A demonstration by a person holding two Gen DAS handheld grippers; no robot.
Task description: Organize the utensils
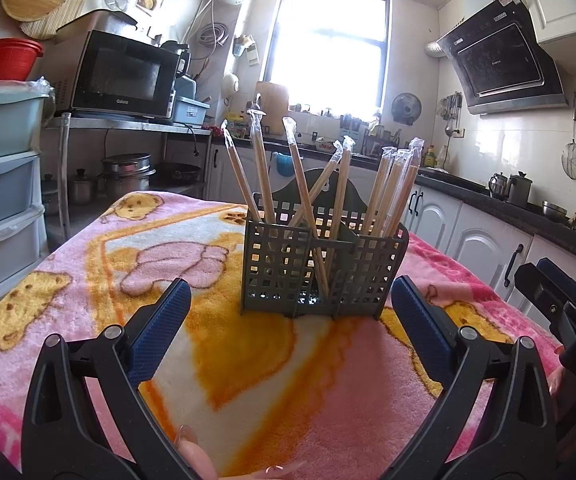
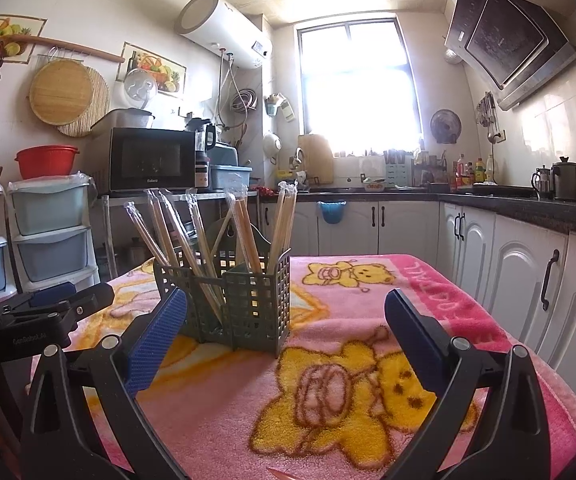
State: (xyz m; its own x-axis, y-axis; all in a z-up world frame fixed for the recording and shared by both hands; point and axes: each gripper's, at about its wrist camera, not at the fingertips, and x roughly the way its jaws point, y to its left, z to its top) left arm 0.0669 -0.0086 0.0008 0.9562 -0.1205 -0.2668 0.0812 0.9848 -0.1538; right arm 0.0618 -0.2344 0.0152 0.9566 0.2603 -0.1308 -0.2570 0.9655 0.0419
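Room: a sunlit kitchen with a bright window (image 1: pixel 328 44) at the far end, a microwave (image 1: pixel 121 76) on a shelf to my left and white cabinets (image 2: pixel 520 280) along the right.
Table: covered by a pink and yellow bear-print blanket (image 1: pixel 247 380).

Left wrist view
Utensil holder: a dark green lattice caddy (image 1: pixel 320 272) stands upright on the blanket, straight ahead of my left hand-held gripper (image 1: pixel 290 308).
Chopsticks: plastic-wrapped wooden chopsticks (image 1: pixel 300 184) stand in its compartments, leaning at different angles, with a tighter bunch in the right compartment.
Left hand-held gripper: blue-padded fingers (image 1: pixel 159 332) spread wide apart, nothing between them, well short of the caddy.
Right hand-held gripper: its black body (image 1: pixel 560 312) shows at the right edge, beside the table.
My fingertips: visible at the bottom edge, under the gripper.

Right wrist view
Utensil holder: the caddy (image 2: pixel 247 304) sits left of centre, near my right gripper's left finger (image 2: pixel 155 340), not touching it as far as I can tell.
Chopsticks: the wrapped sticks (image 2: pixel 183 232) fan upward out of it.
Right hand-held gripper (image 2: pixel 285 320): fingers wide apart, empty, over the blanket (image 2: pixel 348 380).
Left hand-held gripper: seen side-on at the left edge (image 2: pixel 51 308), near the caddy.
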